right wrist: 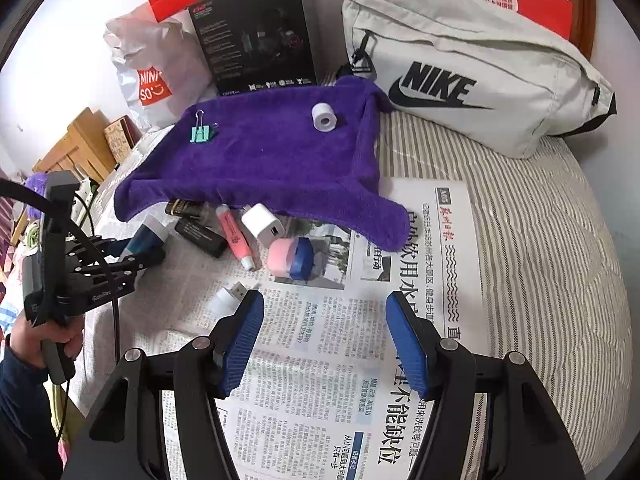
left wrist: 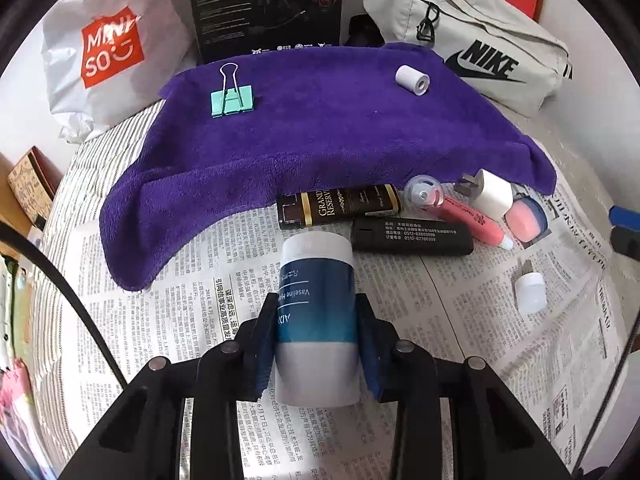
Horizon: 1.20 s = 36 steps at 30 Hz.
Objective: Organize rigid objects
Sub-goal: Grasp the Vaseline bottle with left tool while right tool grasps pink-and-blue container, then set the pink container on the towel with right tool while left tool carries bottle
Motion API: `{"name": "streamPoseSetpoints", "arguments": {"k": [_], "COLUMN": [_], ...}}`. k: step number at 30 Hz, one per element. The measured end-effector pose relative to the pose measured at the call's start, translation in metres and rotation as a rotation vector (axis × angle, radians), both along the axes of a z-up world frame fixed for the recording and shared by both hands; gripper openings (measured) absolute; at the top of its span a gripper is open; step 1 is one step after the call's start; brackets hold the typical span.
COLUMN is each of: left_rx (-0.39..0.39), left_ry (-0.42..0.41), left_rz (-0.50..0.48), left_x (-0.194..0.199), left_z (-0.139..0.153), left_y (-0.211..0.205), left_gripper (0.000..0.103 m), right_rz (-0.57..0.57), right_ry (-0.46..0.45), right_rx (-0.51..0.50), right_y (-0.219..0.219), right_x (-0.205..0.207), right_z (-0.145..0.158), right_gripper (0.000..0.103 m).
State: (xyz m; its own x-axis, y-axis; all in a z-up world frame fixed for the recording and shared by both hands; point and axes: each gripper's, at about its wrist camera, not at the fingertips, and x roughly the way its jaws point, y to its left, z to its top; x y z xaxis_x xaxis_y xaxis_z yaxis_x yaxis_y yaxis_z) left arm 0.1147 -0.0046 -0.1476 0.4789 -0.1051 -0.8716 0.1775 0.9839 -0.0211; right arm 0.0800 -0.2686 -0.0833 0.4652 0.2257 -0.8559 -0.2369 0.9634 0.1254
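My left gripper (left wrist: 317, 312) is shut on a white-and-blue Vaseline tube (left wrist: 316, 256), its pads pressing both sides just above the newspaper (left wrist: 200, 280). The right wrist view shows that gripper (right wrist: 148, 256) at the left, held by a hand. My right gripper (right wrist: 324, 304) hangs open over the newspaper with nothing between its fingers. A purple towel (left wrist: 320, 128) carries a green binder clip (left wrist: 232, 98) and a white roll (left wrist: 412, 78). At its near edge lie a dark box (left wrist: 340, 206), a black stick (left wrist: 412, 236), a pink tube (left wrist: 468, 218), a white charger (left wrist: 494, 194) and a pink-and-blue jar (left wrist: 526, 218).
A small white USB piece (right wrist: 228, 298) lies just left of my right gripper. Behind the towel stand a grey Nike bag (right wrist: 460, 68), a black carton (right wrist: 256, 36) and a white Miniso bag (right wrist: 156, 68). Striped bedding (right wrist: 540, 240) spreads to the right.
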Motion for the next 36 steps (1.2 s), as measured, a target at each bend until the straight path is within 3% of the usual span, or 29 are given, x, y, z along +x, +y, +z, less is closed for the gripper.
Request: {"name": "streamPoseSetpoints", "arguments": {"k": [4, 10, 17, 24, 28, 36], "left_rx": [0.02, -0.01, -0.015, -0.02, -0.023, -0.017], "left_ry": [-0.002, 0.0, -0.008, -0.016, -0.021, -0.039], "left_rz": [0.011, 0.042, 0.037, 0.037, 0.035, 0.043], "left_x": [-0.003, -0.003, -0.003, -0.005, -0.006, -0.008], "left_z": [0.0, -0.002, -0.002, -0.002, -0.001, -0.002], "left_y": [0.005, 0.014, 0.015, 0.015, 0.016, 0.015], "left_gripper": [0.034, 0.034, 0.034, 0.034, 0.034, 0.035], "right_rz": [0.002, 0.02, 0.04, 0.041, 0.062, 0.04], "right_ry": [0.009, -0.009, -0.057, -0.048, -0.078, -0.097], "right_rx": [0.0, 0.012, 0.003, -0.081, -0.127, -0.119], "right_y": [0.005, 0.024, 0.045, 0.059, 0.058, 0.051], "right_x": [0.006, 0.02, 0.032, 0.038, 0.034, 0.036], "right_z": [-0.008, -0.022, -0.036, -0.055, -0.06, -0.063], "right_gripper": [0.063, 0.063, 0.056, 0.037, 0.037, 0.037]}}
